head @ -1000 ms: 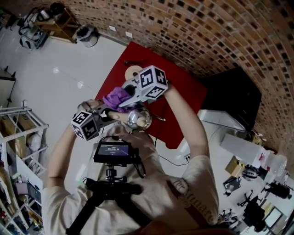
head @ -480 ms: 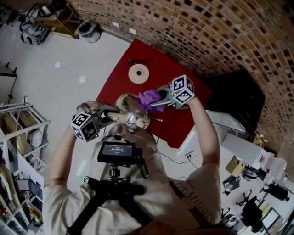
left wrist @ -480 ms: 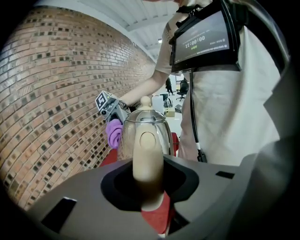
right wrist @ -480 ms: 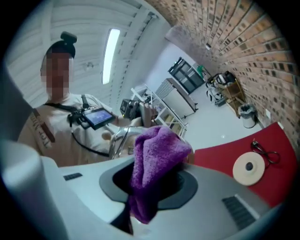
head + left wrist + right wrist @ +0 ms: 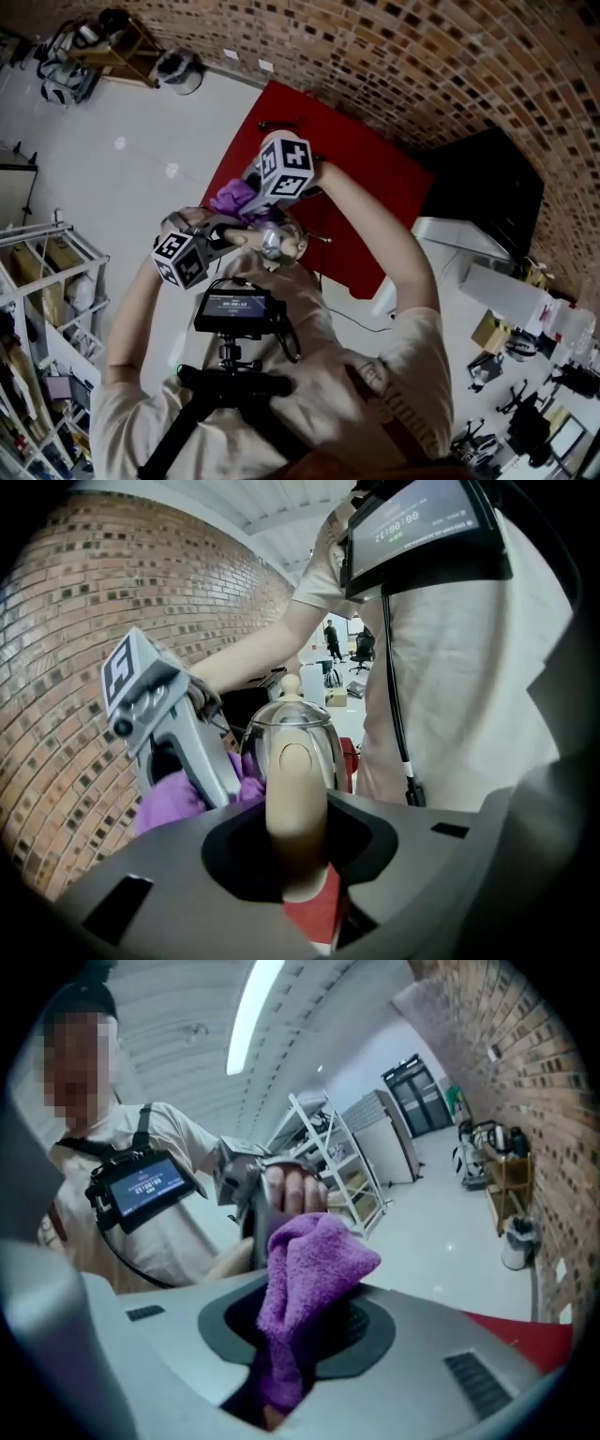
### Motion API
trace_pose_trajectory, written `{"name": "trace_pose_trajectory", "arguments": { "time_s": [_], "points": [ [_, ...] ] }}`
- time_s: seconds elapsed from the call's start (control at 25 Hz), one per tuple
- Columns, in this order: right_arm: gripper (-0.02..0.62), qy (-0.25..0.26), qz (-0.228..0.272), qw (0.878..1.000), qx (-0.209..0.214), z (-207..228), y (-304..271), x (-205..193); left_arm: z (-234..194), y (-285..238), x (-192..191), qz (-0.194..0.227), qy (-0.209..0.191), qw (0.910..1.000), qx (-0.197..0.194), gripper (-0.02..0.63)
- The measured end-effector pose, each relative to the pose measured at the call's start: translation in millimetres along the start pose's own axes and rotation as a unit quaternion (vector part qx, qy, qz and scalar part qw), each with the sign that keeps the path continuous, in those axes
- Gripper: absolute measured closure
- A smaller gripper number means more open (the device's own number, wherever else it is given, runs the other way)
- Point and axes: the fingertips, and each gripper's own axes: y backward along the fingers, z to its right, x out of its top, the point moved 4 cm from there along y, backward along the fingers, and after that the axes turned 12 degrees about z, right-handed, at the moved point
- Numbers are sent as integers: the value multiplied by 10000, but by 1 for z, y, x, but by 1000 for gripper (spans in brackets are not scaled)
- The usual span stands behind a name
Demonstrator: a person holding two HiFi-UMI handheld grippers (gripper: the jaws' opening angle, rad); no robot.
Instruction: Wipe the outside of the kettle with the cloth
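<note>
A shiny steel kettle (image 5: 284, 246) with a beige handle (image 5: 246, 240) is held up over the red table (image 5: 366, 187). My left gripper (image 5: 225, 236) is shut on that handle (image 5: 295, 799), and the kettle body (image 5: 314, 747) with its knobbed lid stands just beyond the jaws. My right gripper (image 5: 247, 193) is shut on a purple cloth (image 5: 234, 200). The cloth (image 5: 178, 797) lies against the kettle's left side in the left gripper view. In the right gripper view the cloth (image 5: 305, 1283) bunches out of my right gripper (image 5: 286, 1363) and hides the kettle.
A brick wall (image 5: 422, 66) runs behind the table. A black cabinet (image 5: 487, 187) stands to the table's right and a wire shelf rack (image 5: 42, 272) at the left. A chest-mounted monitor (image 5: 231, 310) sits below the grippers. A small dark item (image 5: 272, 125) lies at the table's far edge.
The right gripper swung the cloth to the kettle's right side, then back to its left side. The left gripper kept the kettle nearly still.
</note>
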Motion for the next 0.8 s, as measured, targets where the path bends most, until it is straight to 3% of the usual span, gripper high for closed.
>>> {"name": "trace_pose_trajectory", "arguments": {
  "time_s": [0.08,0.24,0.4,0.48,0.6,0.68,0.8],
  "points": [
    [479,-384,-72,9992,122,14,-5,-15,5,4,4,-34,-88,9999,-45,511],
    [480,-1098,389,9931,-106,30,26,-42,14,24,16,77,-90,9999,30,511],
    [482,-1569,931,9829,-253,5,54,-81,23,39,19,181,12,9997,184,511],
    [482,-1637,862,9825,-207,-18,57,-104,28,41,18,179,28,9997,149,511],
    [483,-1483,329,9883,-160,-33,52,-125,35,42,15,176,45,9998,71,511],
    [483,-1227,462,9903,-461,-19,58,-102,36,40,9,133,22,9999,22,511],
    [485,-775,1309,9865,-613,0,53,-30,33,30,0,17,-62,9999,-83,511]
  ]
}}
